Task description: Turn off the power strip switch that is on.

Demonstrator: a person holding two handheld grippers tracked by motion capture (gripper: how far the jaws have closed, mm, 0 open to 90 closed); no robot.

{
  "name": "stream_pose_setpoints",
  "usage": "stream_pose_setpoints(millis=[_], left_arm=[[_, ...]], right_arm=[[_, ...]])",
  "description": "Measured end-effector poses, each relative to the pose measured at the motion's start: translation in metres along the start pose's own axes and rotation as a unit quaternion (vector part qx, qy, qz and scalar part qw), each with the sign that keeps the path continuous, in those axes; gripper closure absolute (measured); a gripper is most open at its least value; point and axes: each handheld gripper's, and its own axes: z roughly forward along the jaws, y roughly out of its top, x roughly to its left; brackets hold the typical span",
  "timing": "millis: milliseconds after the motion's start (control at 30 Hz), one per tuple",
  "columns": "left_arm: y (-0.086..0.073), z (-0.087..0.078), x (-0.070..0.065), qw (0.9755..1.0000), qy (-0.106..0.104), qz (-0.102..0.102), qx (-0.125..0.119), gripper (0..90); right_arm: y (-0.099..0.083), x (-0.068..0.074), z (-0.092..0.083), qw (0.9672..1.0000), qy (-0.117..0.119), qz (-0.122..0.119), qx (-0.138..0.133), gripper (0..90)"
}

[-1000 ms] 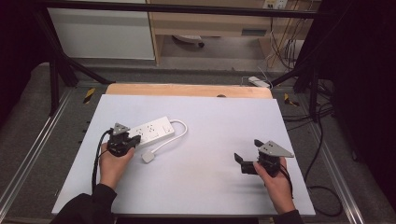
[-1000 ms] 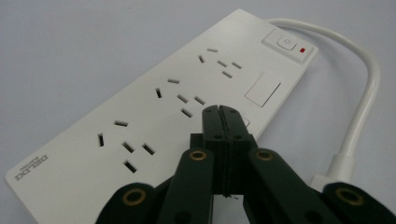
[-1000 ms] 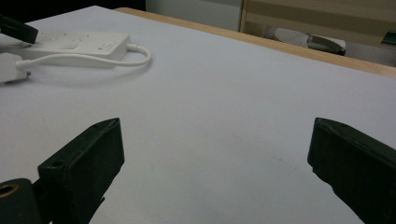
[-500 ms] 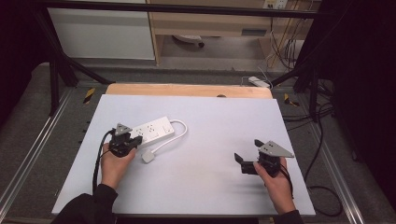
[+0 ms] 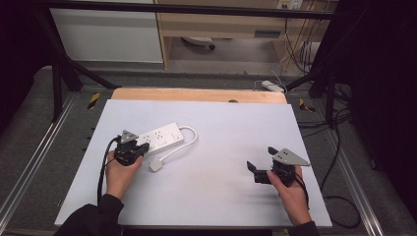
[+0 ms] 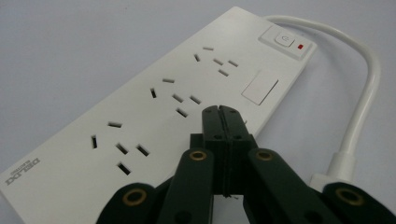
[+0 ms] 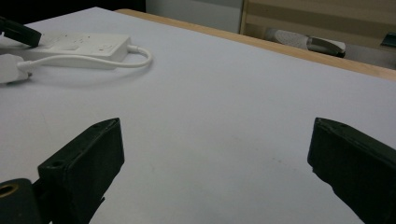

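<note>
A white power strip (image 5: 160, 137) with several sockets lies at the left of the white table. Its cord (image 5: 189, 137) loops back to a white plug (image 5: 156, 165) lying beside it. My left gripper (image 5: 136, 143) is shut, with nothing between the jaws. In the left gripper view its closed tips (image 6: 219, 112) sit just over the strip (image 6: 154, 98), near the long edge by the switch (image 6: 285, 39). My right gripper (image 5: 259, 160) rests at the right front of the table, open, with bare table between its jaws (image 7: 215, 154). The strip (image 7: 79, 44) and plug (image 7: 11, 67) lie far off at its left.
A white sheet (image 5: 226, 123) covers the table, with a wooden strip (image 5: 196, 94) along the far edge. Metal rails run along both sides. On the floor behind lie another white power strip (image 5: 272, 86) and cables. A black frame bar crosses the top.
</note>
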Motion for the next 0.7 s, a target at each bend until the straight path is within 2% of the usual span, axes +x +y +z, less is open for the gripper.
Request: stream_pose_setpoints(millis=[500,700], left_arm=[[0.0000,0.0005,-0.0006,1.0000,-0.005,0.005,-0.006,90.0],[0.0007,-0.0010,-0.0012,0.9998,-0.006,0.008,-0.019,90.0]], right_arm=[[0.0000,0.0001,0.0001,1.0000,0.000,0.000,0.000,4.1],[-0.0001,0.0001,0.0002,1.0000,0.001,0.000,0.001,4.1]])
